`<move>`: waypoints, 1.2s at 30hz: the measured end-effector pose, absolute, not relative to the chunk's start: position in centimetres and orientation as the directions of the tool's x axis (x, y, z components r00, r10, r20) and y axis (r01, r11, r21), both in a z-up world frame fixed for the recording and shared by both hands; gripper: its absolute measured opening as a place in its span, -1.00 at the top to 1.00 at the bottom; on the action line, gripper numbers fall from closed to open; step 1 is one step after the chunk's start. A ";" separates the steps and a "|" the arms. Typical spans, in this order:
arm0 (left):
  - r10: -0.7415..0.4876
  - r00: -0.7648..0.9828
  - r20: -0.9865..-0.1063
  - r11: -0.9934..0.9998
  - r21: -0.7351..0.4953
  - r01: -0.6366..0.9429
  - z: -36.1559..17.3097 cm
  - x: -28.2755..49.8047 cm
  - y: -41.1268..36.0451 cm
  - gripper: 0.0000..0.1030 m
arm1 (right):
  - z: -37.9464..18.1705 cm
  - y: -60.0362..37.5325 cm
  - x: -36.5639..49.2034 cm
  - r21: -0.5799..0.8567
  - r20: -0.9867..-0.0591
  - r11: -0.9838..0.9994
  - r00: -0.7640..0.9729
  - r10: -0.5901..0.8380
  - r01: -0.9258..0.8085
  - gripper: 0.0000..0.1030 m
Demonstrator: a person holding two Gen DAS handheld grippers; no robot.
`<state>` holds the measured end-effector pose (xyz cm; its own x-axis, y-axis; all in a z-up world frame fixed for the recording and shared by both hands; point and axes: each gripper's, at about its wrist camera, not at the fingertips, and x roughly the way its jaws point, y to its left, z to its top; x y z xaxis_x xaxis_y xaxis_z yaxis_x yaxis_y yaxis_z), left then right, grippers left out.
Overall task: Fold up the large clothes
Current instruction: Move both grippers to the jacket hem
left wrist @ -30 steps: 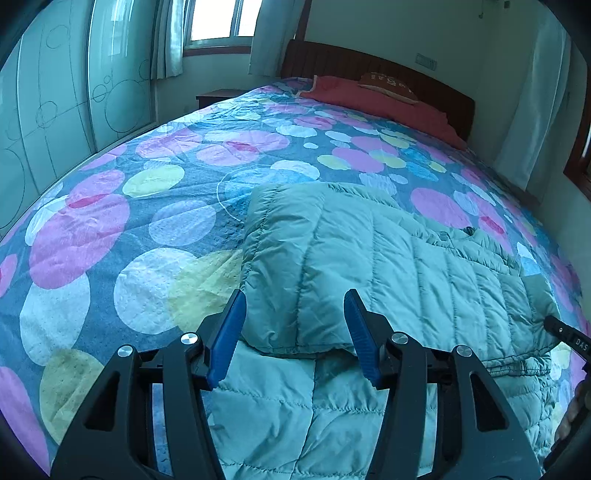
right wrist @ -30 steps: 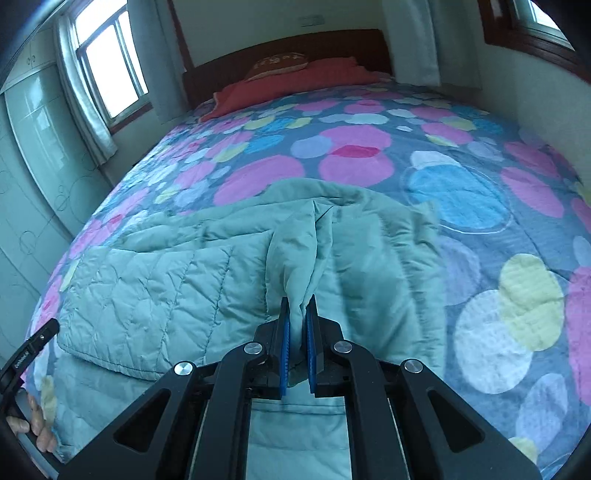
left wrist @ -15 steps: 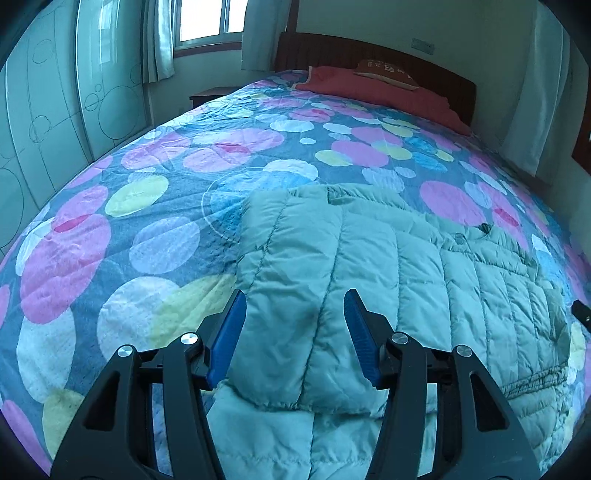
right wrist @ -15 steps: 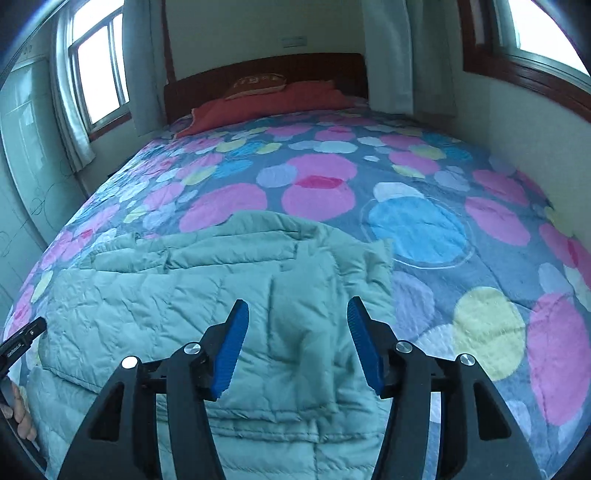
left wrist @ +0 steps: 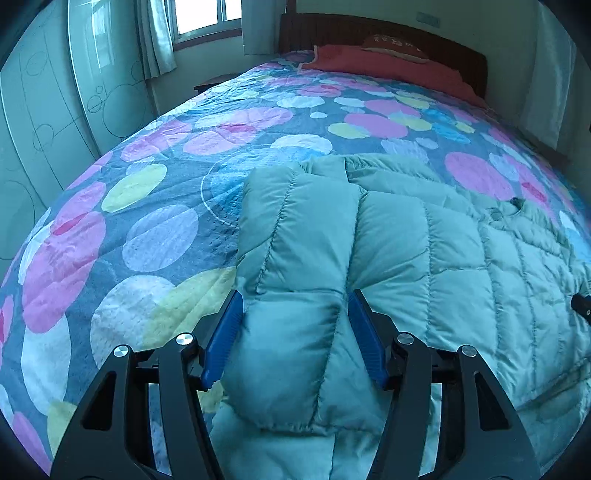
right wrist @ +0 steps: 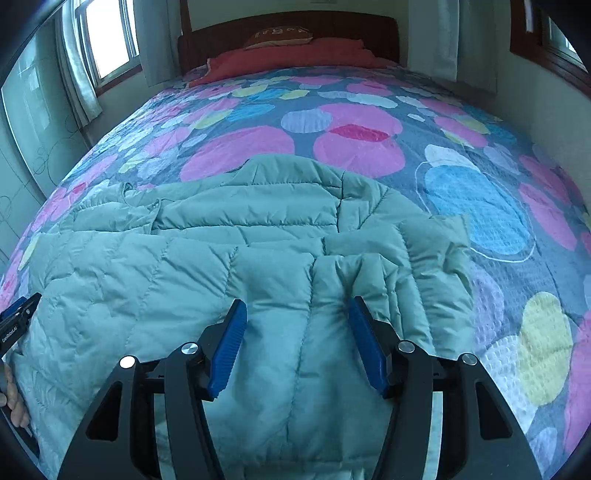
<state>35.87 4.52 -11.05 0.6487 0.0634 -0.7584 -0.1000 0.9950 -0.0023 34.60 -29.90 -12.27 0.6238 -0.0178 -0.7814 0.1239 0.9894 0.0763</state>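
A pale green quilted puffer jacket (left wrist: 406, 258) lies spread on the bed, with a sleeve folded in over its body on each side; it also shows in the right wrist view (right wrist: 229, 258). My left gripper (left wrist: 295, 299) is open, its blue fingers on either side of the folded left sleeve, low over it. My right gripper (right wrist: 297, 306) is open and empty, just above the folded right part of the jacket. The left gripper's tip shows at the left edge of the right wrist view (right wrist: 16, 317).
The bed is covered by a grey quilt with big coloured dots (left wrist: 147, 206). A red pillow (left wrist: 388, 62) and wooden headboard (right wrist: 288, 26) are at the far end. A wardrobe (left wrist: 44, 88) and window stand left; a wall runs along the right (right wrist: 535, 85).
My right gripper let go of the sleeve fabric it pinched and opened; the sleeve now lies flat on the jacket. Both grippers moved forward and lower over the jacket.
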 end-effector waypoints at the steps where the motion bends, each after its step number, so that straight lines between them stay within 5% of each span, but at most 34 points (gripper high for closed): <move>1: 0.053 0.655 -0.754 0.995 -0.013 -0.096 -10.9 35.3 4.5 -0.15 | -11.9 -29.9 33.7 0.076 -0.773 0.989 0.634 -0.021 0.125 -0.12; 9: 0.066 0.613 -0.788 0.997 0.023 -0.078 -13.1 35.3 4.0 -0.18 | -15.3 -29.7 31.9 0.027 -0.802 0.994 0.595 -0.042 0.107 -0.16; 16: 0.003 0.607 -0.795 0.989 -0.087 -0.119 -11.1 32.4 6.7 -0.17 | -12.8 -30.5 29.0 0.079 -0.786 0.988 0.618 -0.021 0.134 -0.17; 27: -0.106 0.539 -0.835 0.891 -0.321 -0.321 -12.6 18.3 15.0 -0.21 | -12.6 -36.2 15.0 0.230 -0.806 0.935 0.591 0.027 0.271 -0.28; 36: -0.221 0.573 -0.790 0.787 -0.491 -0.373 -12.7 8.0 16.9 -0.39 | -15.4 -39.3 4.0 0.507 -0.765 0.776 0.610 0.204 0.376 -0.28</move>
<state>8.00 16.91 -12.74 0.5727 -0.2207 -0.7895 -0.3733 0.7873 -0.4908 3.97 -39.34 -15.36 0.6104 0.2042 -0.7654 0.3756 0.7760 0.5066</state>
